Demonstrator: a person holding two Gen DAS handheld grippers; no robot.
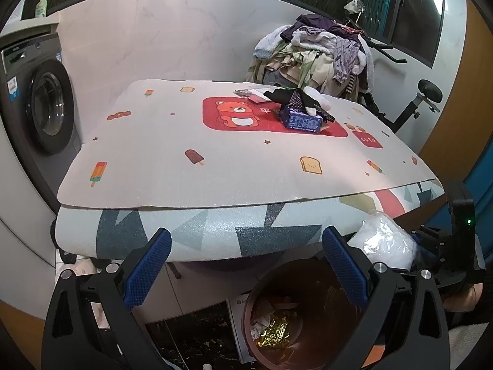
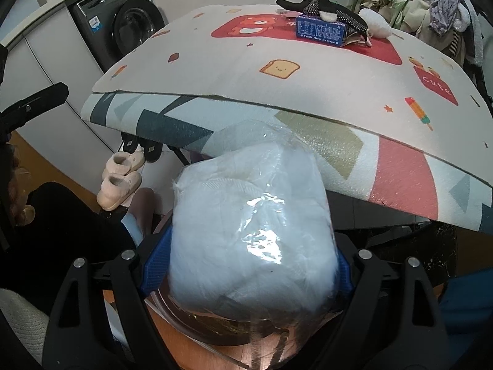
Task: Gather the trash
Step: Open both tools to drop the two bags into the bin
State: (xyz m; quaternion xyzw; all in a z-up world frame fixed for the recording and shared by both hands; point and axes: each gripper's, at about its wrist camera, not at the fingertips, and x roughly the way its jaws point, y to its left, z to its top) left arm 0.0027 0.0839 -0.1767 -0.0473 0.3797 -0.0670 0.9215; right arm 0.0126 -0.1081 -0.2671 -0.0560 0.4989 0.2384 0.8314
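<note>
Jaws of the right gripper (image 2: 246, 265) clamp a plastic-wrapped white bundle (image 2: 251, 231), seemingly right above the bin (image 1: 308, 317); left gripper (image 1: 246, 271) gapes empty. Next: let go so it drops in.

Background's pretty busy here. There's a dark grey front-loading washing machine (image 1: 40, 104) off by the white wall, with a pale pump bottle (image 1: 40, 5) on the counter above it. The table wears a cream foam mat with a red bear print, toast and popsicles (image 1: 197, 141), laid over a second mat with grey and teal triangles (image 1: 197, 231). Behind it sits a heap of mixed clothes (image 1: 320, 55) next to a black exercise bike (image 1: 422, 98). Under the table, a pair of fuzzy beige slippers (image 2: 121, 178).
</note>
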